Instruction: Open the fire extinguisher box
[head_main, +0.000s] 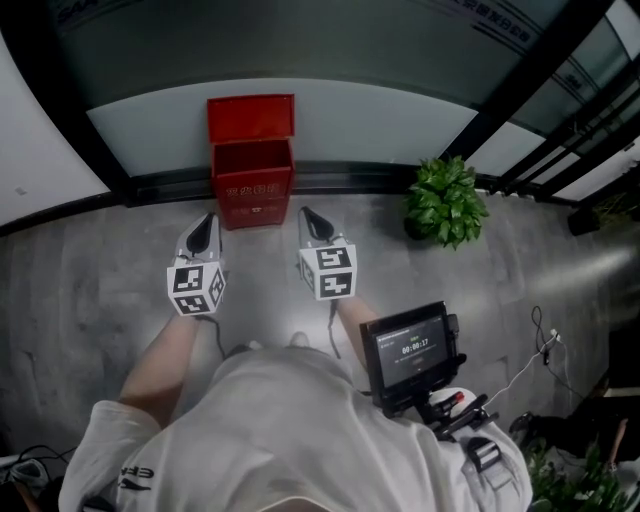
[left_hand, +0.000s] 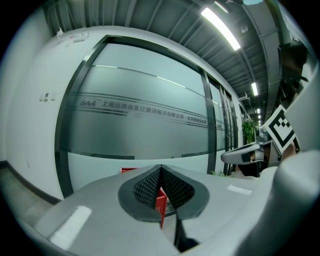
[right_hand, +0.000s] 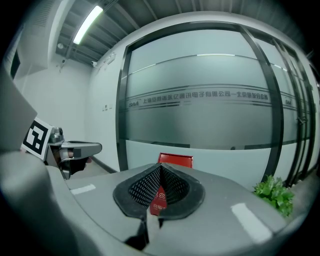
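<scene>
Corridor of an office building, along a glass-walled room.

A tall frosted glass wall in dark frames fills the middle of both gripper views, with a band of printed lettering running across it. At the top of those views, long strip lights hang under an open ceiling of bare beams. In the head view a smooth grey floor spreads across the frame. A potted plant stands right of centre, and a red fire extinguisher box sits against the wall at top centre.
</scene>
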